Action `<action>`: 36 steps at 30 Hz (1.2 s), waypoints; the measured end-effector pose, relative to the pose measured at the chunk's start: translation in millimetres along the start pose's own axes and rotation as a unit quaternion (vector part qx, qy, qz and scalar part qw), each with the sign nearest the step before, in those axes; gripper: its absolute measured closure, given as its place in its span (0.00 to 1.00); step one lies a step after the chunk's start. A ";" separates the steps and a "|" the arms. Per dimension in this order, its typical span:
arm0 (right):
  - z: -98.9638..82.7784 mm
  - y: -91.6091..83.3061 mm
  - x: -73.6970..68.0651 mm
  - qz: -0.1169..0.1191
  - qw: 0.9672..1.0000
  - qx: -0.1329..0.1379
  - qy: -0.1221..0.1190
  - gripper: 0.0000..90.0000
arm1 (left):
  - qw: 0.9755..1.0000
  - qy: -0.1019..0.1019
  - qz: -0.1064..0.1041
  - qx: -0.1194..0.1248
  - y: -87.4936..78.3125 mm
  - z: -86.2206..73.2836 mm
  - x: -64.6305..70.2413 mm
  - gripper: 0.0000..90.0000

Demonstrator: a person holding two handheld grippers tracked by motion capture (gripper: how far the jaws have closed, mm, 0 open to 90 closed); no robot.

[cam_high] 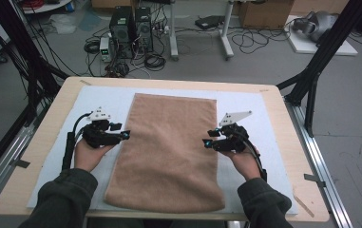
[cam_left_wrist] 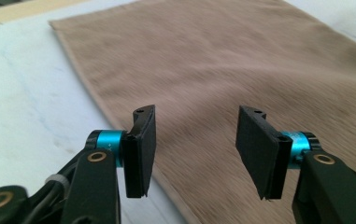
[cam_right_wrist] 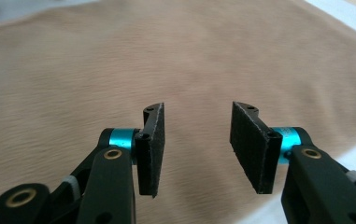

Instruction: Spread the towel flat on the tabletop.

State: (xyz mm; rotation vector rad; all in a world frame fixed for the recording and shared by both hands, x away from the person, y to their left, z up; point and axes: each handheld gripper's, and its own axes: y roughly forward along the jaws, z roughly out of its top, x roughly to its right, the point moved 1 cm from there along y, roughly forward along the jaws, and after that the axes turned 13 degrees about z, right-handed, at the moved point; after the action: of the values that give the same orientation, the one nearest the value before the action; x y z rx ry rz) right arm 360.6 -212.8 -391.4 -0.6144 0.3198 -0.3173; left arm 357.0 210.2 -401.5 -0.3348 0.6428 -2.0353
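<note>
A tan towel (cam_high: 169, 147) lies flat along the middle of the table, one short end toward the person. My left gripper (cam_high: 125, 135) hovers at the towel's left long edge, jaws pointing inward and open, nothing between them. In the left gripper view the towel (cam_left_wrist: 222, 60) spreads under the left gripper (cam_left_wrist: 195, 149), its edge running below the left pad. My right gripper (cam_high: 207, 141) is at the towel's right long edge, also open and empty. The right gripper view has the right gripper (cam_right_wrist: 196, 147) over the towel (cam_right_wrist: 119, 70).
A white mat (cam_high: 98, 99) covers the wooden table (cam_high: 41, 137) under the towel. Black frame posts (cam_high: 311, 80) stand at both far corners. Computer towers (cam_high: 131, 28), cables and a desk leg stand on the floor beyond the table.
</note>
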 end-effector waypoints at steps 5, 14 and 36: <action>-19.0 -1.2 -29.9 0.024 0.999 0.029 -0.007 0.59 | 0.999 0.004 -0.028 0.016 -21.6 -20.8 20.6 0.49; -51.9 12.1 -72.8 0.086 0.996 0.014 -0.014 0.56 | 0.997 0.045 -0.063 -0.029 -40.3 -74.2 51.8 0.41; -15.7 5.2 -40.7 0.041 0.998 0.014 -0.037 0.95 | 0.999 0.018 -0.025 0.015 -25.9 -31.5 37.6 0.94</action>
State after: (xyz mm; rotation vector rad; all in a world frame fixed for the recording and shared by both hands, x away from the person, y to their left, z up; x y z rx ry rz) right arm 318.9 -201.3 -398.6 -0.5825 0.2680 -0.2198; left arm 304.1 198.6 -413.6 -0.2987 0.6307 -2.1018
